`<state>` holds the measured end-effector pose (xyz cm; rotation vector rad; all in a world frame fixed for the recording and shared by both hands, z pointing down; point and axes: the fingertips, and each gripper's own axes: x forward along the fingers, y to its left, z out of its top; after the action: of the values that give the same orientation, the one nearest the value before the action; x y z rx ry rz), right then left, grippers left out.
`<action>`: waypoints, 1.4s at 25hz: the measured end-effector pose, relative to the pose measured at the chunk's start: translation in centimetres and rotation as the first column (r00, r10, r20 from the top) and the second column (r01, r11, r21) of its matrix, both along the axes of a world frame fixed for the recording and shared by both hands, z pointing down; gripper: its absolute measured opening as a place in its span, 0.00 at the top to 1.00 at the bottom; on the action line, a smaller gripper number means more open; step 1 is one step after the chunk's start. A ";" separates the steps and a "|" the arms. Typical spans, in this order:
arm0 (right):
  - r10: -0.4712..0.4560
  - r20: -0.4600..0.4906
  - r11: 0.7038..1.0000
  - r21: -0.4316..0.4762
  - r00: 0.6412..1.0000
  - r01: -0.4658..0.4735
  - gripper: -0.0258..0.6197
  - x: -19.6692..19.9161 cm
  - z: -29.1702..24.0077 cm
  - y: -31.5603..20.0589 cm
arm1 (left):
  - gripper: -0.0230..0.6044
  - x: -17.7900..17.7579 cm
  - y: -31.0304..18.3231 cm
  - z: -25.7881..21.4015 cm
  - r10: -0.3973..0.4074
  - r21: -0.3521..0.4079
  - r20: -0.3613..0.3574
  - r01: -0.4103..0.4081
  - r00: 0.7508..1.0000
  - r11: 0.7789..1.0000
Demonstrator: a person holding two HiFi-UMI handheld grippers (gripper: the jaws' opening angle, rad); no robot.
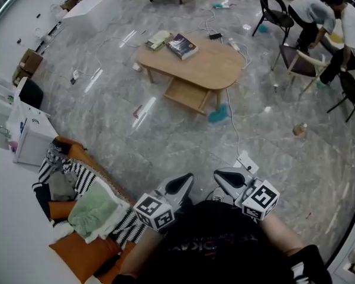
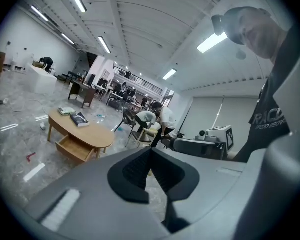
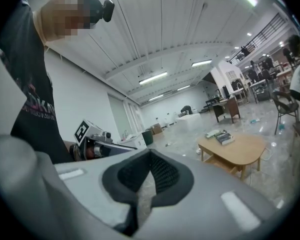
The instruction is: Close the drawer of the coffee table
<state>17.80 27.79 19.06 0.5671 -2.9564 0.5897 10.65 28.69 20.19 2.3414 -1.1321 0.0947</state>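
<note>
A low oval wooden coffee table (image 1: pixel 210 64) stands out on the grey floor, well away from me. Its drawer (image 1: pixel 186 94) hangs pulled out under the near side, also visible as the drawer (image 2: pixel 75 148) and the drawer (image 3: pixel 224 165). Two books (image 1: pixel 181 45) lie on the tabletop. My left gripper (image 1: pixel 182 183) and right gripper (image 1: pixel 225 178) are held close to my body, both shut with nothing between the fingers, far from the table.
A sofa with striped, green and orange cushions (image 1: pixel 86 218) is at my left. A white cabinet (image 1: pixel 32 136) stands beside it. A cable and power strip (image 1: pixel 247 164) run across the floor. A teal object (image 1: pixel 219 115) lies by the table. People and chairs (image 1: pixel 319 22) are at the far right.
</note>
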 end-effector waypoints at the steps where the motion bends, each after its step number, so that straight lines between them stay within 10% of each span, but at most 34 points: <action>1: 0.000 0.004 1.000 0.001 1.000 0.000 0.96 0.3 0.0 -0.2 | 0.95 -0.2 -0.2 -0.1 -0.010 0.002 0.010 0.010 1.000 1.000; 16: 0.098 -0.006 0.995 -0.033 0.995 -0.098 0.96 -1.0 1.1 -6.6 | 0.95 -5.6 -5.6 0.3 -0.033 0.022 0.072 0.032 0.997 0.999; 35: 0.431 -0.042 0.899 -0.062 0.901 -0.433 0.96 -19.9 2.4 -20.0 | 0.95 -27.8 -20.2 4.0 0.216 -0.018 0.056 -0.216 0.975 0.976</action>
<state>-2.07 7.81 21.46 1.2306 -2.7740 0.7052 -17.11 8.52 24.22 2.4584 -0.8963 0.2480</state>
